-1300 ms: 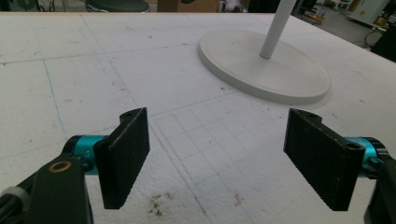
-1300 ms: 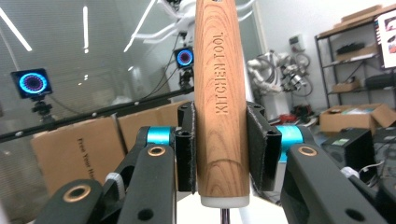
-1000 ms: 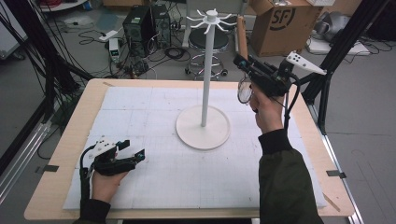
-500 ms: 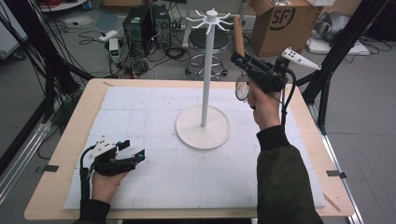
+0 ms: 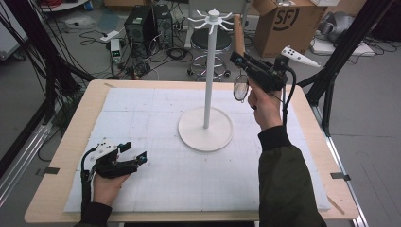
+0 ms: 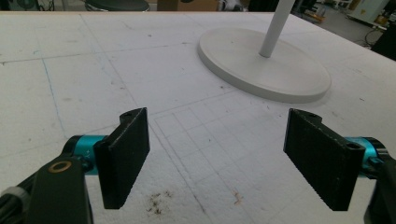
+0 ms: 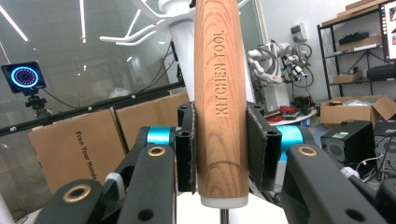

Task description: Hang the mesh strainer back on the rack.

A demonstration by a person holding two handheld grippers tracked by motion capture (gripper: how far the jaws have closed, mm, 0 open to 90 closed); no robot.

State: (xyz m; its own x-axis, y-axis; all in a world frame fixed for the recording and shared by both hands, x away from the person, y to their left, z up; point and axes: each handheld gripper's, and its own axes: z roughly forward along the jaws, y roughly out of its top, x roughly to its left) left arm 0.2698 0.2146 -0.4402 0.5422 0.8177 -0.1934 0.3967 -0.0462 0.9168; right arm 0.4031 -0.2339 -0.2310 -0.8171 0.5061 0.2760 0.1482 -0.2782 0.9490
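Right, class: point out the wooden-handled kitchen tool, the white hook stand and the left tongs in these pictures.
wooden-handled kitchen tool [image 7: 219, 102]: right gripper view, on the handle's lettered front.
white hook stand [image 5: 205, 128]: high view, on its round base.
left tongs [image 6: 217, 158]: left gripper view, midway between the open fingertips.

Blk hand-held gripper [image 7: 219, 154] (teal collars), olive sleeve [image 5: 288, 184].

A pale wooden table [image 5: 61, 156] under a white gridded mat [image 5: 142, 113] stands on grey floor [image 5: 28, 90]. At eleven o'clock sit black computer towers [image 5: 146, 23] amid tangled cables; at twelve a round stool [image 5: 208, 45]; at one a cardboard box [image 5: 288, 21]. Ceiling strip lights reflect in a glass wall [image 7: 70, 56].
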